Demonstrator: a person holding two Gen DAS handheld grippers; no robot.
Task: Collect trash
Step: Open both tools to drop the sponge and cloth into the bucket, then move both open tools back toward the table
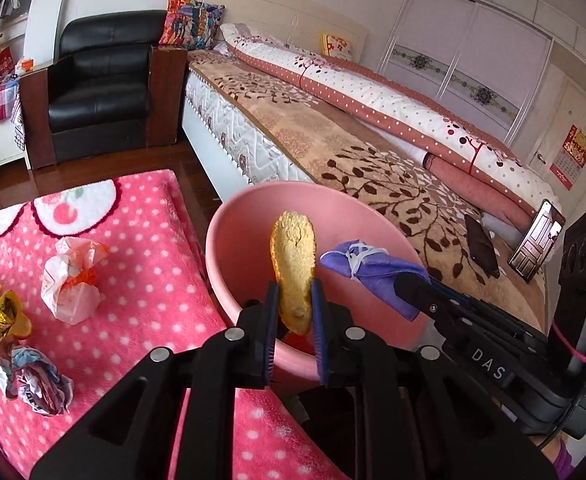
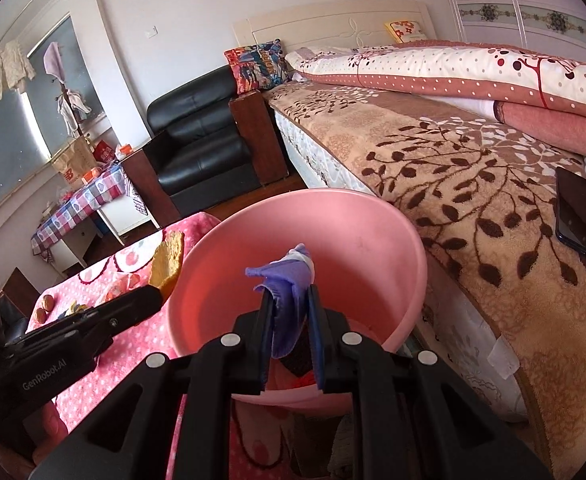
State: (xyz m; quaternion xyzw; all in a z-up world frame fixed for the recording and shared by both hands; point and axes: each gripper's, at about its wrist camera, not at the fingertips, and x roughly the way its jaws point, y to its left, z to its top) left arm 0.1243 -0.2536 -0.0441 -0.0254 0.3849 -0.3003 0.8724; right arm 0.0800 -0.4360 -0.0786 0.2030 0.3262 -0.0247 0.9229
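While both jaws gripped trash, bread piece (image 1: pixel 293 268) left, purple wrapper (image 2: pixel 289 300) right, above the pink bin (image 2: pixel 373 240), we judged release next.

yellow sponge scrap (image 1: pixel 294 270) upright | purple cloth (image 2: pixel 289 280) over pink basin (image 2: pixel 373 232)

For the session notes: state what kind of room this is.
A home bedroom, most likely: a made bed with a folded quilt, a wardrobe behind it, and a black armchair beside the headboard.
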